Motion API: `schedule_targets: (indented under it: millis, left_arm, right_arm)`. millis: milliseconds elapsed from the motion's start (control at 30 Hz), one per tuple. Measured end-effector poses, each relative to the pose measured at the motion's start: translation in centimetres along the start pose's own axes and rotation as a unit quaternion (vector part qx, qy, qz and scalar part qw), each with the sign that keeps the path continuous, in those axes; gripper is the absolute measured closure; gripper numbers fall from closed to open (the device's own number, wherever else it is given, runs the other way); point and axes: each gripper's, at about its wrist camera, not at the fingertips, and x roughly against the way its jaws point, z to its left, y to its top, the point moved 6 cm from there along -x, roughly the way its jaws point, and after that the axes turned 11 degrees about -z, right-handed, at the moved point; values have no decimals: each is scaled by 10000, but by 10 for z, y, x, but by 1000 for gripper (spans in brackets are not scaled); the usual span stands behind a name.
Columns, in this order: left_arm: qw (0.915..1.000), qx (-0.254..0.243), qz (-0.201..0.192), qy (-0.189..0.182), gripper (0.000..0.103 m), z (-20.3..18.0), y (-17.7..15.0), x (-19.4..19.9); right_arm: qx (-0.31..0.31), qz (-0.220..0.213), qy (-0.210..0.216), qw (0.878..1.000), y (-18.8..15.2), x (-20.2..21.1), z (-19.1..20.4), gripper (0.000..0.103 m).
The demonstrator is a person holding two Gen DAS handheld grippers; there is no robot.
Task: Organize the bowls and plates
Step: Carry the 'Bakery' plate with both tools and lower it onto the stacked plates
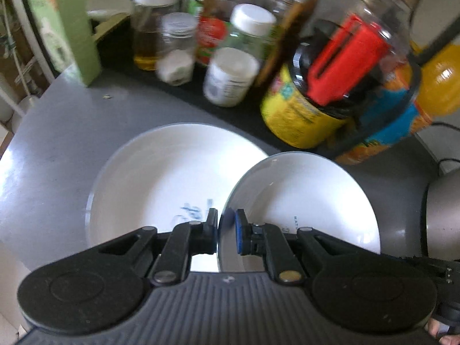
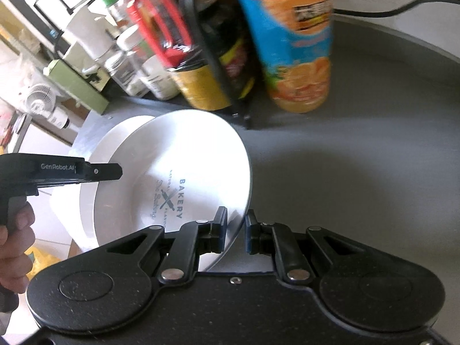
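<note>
A white bowl point(image 1: 304, 195) with a grey rim is held tilted over a larger white plate point(image 1: 161, 178) that lies flat on the grey table. My left gripper point(image 1: 226, 231) is shut on the bowl's left rim. My right gripper point(image 2: 236, 230) is shut on the same bowl's point(image 2: 184, 166) right rim; "BAKERY" print shows inside it. The plate point(image 2: 115, 141) shows behind and under the bowl in the right wrist view. The left gripper's body point(image 2: 57, 172) shows at the left of that view.
A black rack point(image 1: 359, 132) at the table's back holds bottles and jars: a yellow-labelled jar point(image 1: 296, 109), an orange juice bottle point(image 2: 293, 46), white-capped jars point(image 1: 230, 80). A green box point(image 1: 66, 26) stands at the back left. A grey round object point(image 1: 442, 215) sits at right.
</note>
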Motion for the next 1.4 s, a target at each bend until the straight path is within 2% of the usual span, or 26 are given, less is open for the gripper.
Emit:
schedule_targets:
  millis: [200, 567, 967, 1233, 1400]
  left_arm:
    - [9998, 197, -28, 97, 93, 33, 3, 5]
    - [9992, 334, 93, 208, 93, 76, 4, 0]
    - [9996, 174, 124, 164, 92, 83, 1, -12]
    - [9986, -400, -77, 327, 90, 73, -4, -20]
    - [9971, -548, -202, 477, 90, 72, -2, -21]
  right_arm:
    - [179, 52, 91, 9998, 2, -12, 31, 90]
    - [231, 169, 106, 9995, -6, -33, 62, 90]
    - [137, 235, -57, 9996, -15, -43, 63, 90]
    - [307, 270, -234, 9989, -16, -49, 69, 86]
    - [74, 282, -223, 9993, -16, -48, 65, 85]
